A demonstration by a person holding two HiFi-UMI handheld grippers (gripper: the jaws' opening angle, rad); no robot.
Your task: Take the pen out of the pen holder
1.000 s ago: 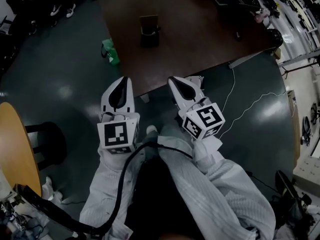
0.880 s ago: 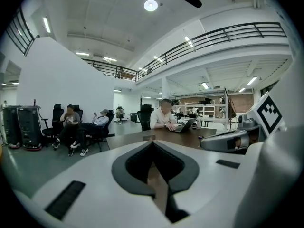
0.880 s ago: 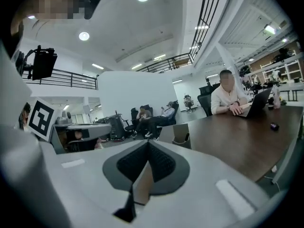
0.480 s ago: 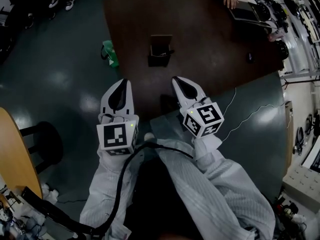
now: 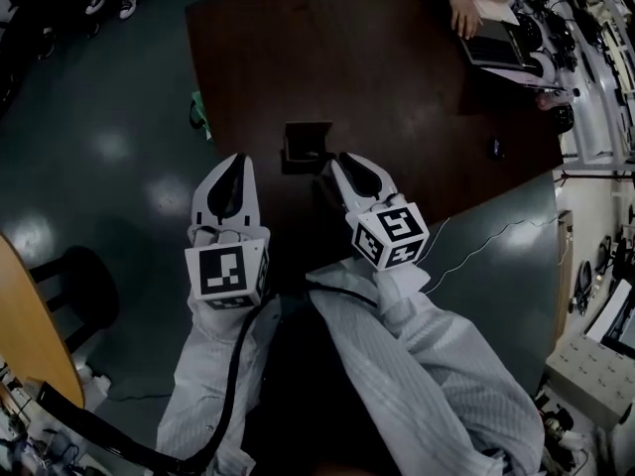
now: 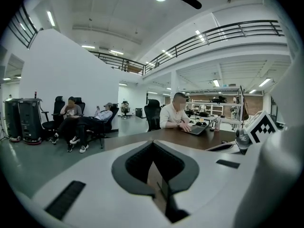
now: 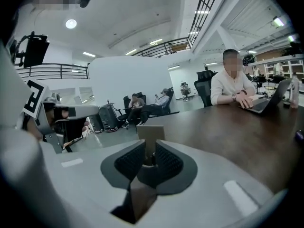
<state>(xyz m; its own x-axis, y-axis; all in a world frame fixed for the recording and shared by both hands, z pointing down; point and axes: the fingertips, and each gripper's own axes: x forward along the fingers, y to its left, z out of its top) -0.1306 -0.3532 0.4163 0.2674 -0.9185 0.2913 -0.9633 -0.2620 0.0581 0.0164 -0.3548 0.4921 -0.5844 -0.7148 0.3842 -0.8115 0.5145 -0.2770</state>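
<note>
Standing upright on the dark brown tabletop (image 5: 417, 117), close to its near edge, the pen holder (image 5: 306, 143) is seen as a small dark box with an open top. The pen cannot be made out: the holder's inside is too dark in the head view.

The right gripper (image 5: 344, 161) is held just near and right of the pen holder and is pointed at it. Its jaws are opening, with a narrow gap noted between the pads. Nothing is gripped; the holder's wall is seen beyond the gap in the right gripper view.

The left gripper (image 5: 236, 160) is held to the near left of the holder, apart from it, jaws closed tip to tip and empty.

At the far right, a seated person's hand (image 5: 462, 13) is rested by a laptop (image 5: 493, 40).
</note>
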